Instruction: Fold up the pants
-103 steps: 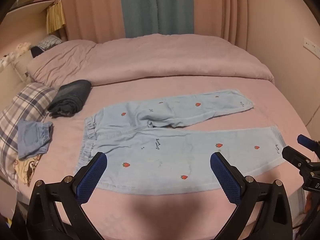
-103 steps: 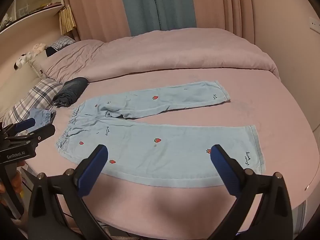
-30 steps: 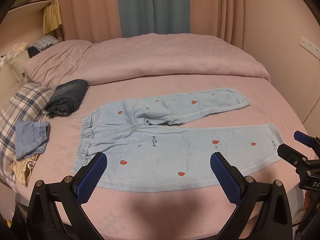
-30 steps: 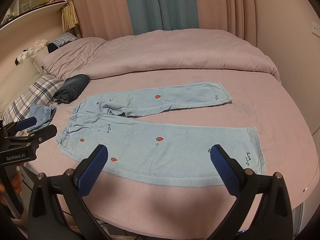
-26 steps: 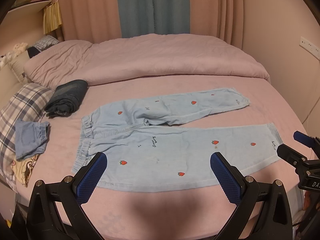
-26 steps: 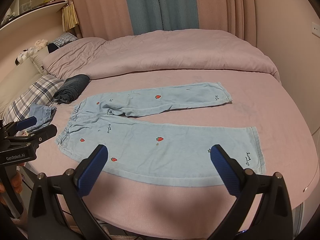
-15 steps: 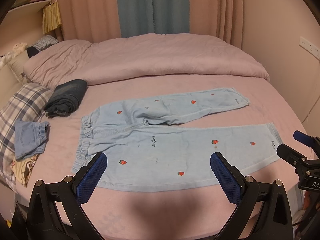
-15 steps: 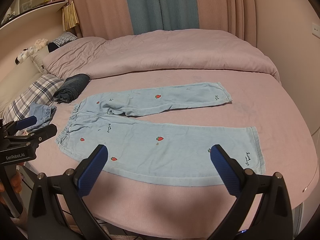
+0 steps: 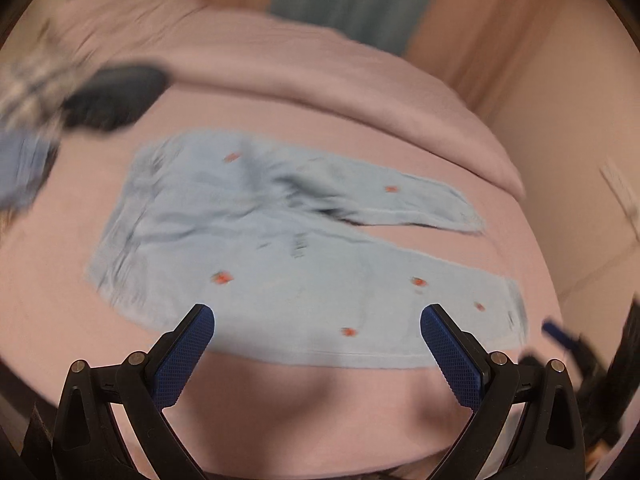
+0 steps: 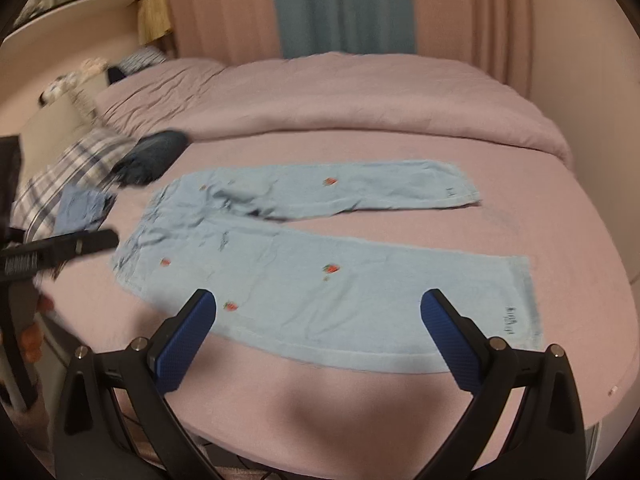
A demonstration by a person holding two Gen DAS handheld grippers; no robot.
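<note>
Left gripper (image 9: 317, 332): jaws spread wide, nothing between the pads; it hovers over the near edge of the bed, aimed at the waistband half of the garment; its view is smeared, so fine detail is unreliable.
Right gripper (image 10: 319, 318): also wide and empty; it hangs above the near edge, aimed at the lower leg; judged a pre-grasp stance, jaws set wide to take a fabric edge.
Bed (image 10: 360, 412): pink sheet, bare strip along the near edge under both grippers; it serves as the flat folding surface.
Pants (image 10: 320, 276): light blue with small red strawberry prints, laid flat on the sheet, unfolded; waistband (image 10: 136, 236) toward the left, cuffs toward the right; the two legs fork apart in a V, near leg running to the near cuff (image 10: 520, 300), far leg ending at the far cuff (image 10: 460, 186); some rumpling at the crotch.
Task status: judged not begun; no fold visible; the likely first step is to bring one leg over the other, which calls for one grip near the waist and one near a cuff, matching how the grippers are spaced.
Risk: thin cloth may drag or bunch if only the top layer is pinched.
Dark folded garment (image 10: 154, 156): beyond the waistband, apart from the pants.
Small blue garment (image 10: 80, 208): left of the waistband, on the plaid pillow (image 10: 68, 168).
Duvet (image 10: 340, 96): heaped across the far side.
Curtains (image 10: 344, 4): behind the bed.
</note>
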